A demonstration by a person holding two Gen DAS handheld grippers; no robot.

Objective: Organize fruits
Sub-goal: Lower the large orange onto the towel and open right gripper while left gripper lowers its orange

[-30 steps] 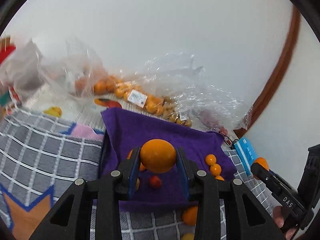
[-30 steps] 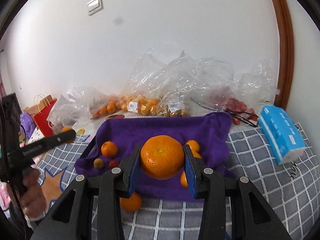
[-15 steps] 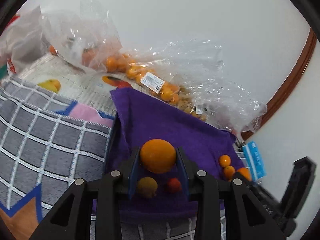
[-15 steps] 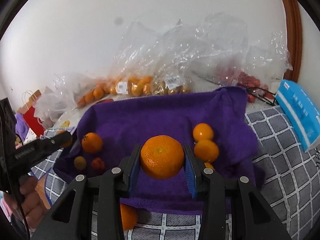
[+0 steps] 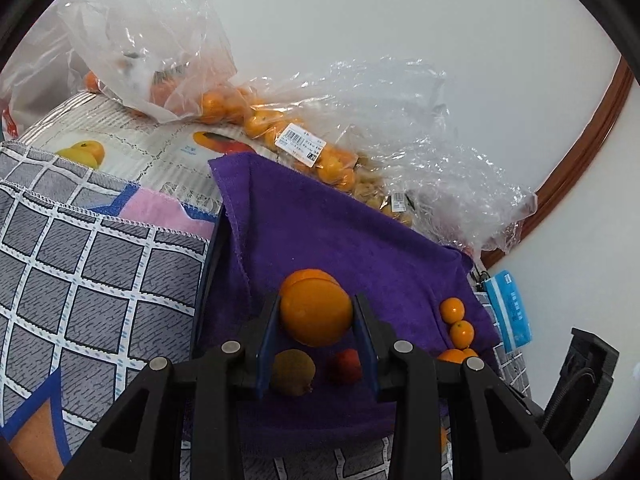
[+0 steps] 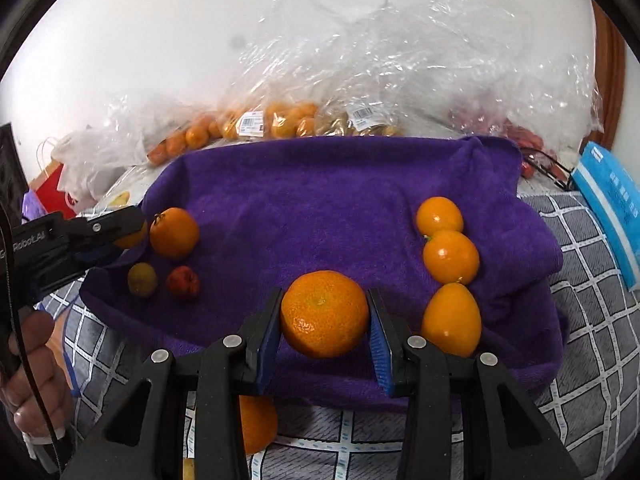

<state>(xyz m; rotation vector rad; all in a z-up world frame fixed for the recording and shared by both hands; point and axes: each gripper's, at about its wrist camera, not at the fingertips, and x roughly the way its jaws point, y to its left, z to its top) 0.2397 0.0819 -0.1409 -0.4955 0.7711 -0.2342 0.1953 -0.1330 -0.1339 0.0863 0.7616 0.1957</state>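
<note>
Both grippers are loaded over the purple towel (image 6: 328, 208). In the right wrist view, the right hand-held gripper (image 6: 324, 316) pinches a dimpled mandarin (image 6: 324, 314) between its blue pads, low in the frame's centre, above the towel's near edge. To its right, three smooth orange fruits (image 6: 450, 256) lie in a touching column on the towel.

At the left edge of that frame, the left hand-held gripper (image 6: 120, 232) comes in, clamped on a smooth orange (image 6: 130, 236) just beside another orange with a stem (image 6: 174, 232). Below them lie a yellow-green fruit (image 6: 142, 279) and a small red fruit (image 6: 183, 282), close together.

The left wrist view confirms it: smooth orange (image 5: 316, 312) squeezed between the pads. Clear plastic bags of fruit (image 5: 304, 148) line the wall behind the towel, and a blue tissue pack (image 6: 612, 208) lies at the right edge on the grey checked cloth (image 6: 592, 344).
</note>
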